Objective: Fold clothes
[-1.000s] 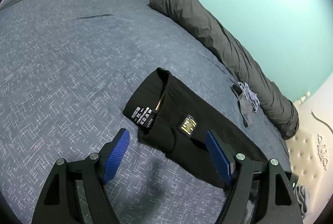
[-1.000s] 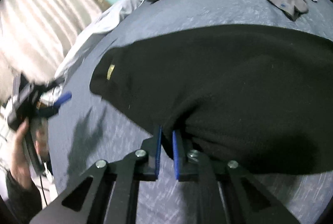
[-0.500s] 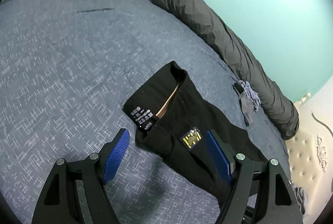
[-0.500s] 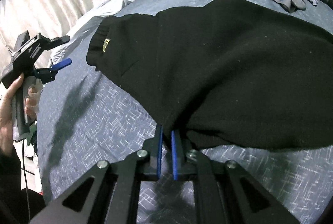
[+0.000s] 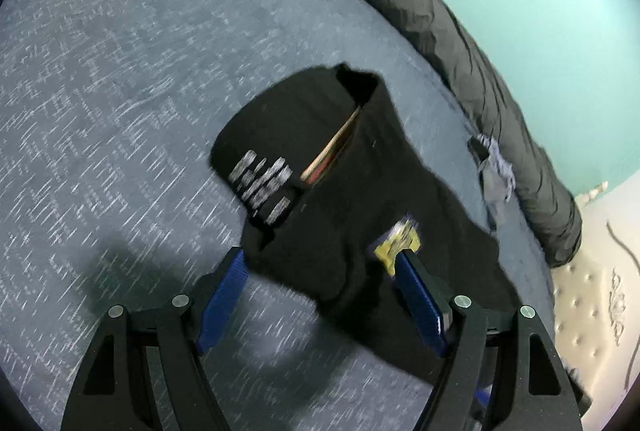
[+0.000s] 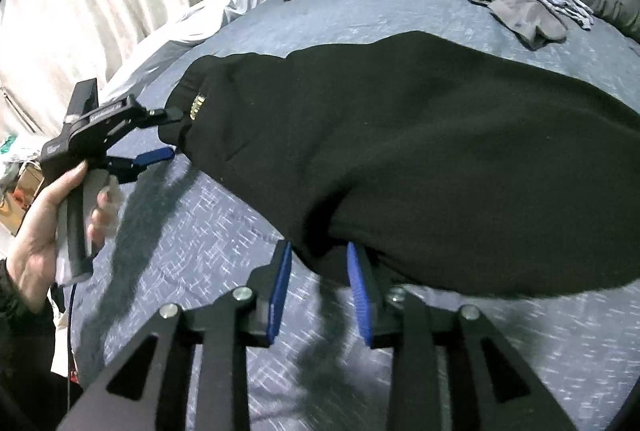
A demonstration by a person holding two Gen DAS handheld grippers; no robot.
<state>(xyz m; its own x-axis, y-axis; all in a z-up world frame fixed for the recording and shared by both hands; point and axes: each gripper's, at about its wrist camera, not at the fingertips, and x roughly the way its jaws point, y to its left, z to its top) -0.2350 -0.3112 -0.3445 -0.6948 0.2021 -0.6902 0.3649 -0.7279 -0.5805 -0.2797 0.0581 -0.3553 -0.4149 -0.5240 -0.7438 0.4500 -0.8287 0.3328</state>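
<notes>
Your right hand-held gripper (image 6: 320,287) has just let go of the black pants (image 6: 420,159); its jaws are now wide. Your left hand-held gripper (image 5: 320,295), also wide, moves onto the waistband.

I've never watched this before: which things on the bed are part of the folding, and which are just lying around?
Part of the job:
black garment
left gripper
right gripper

Just lying about:
grey rolled duvet
small grey clothes
pale pillow

Black garment (image 5: 332,199) with white print and yellow patch, lying folded lengthwise on blue bedspread (image 5: 120,71)
</notes>
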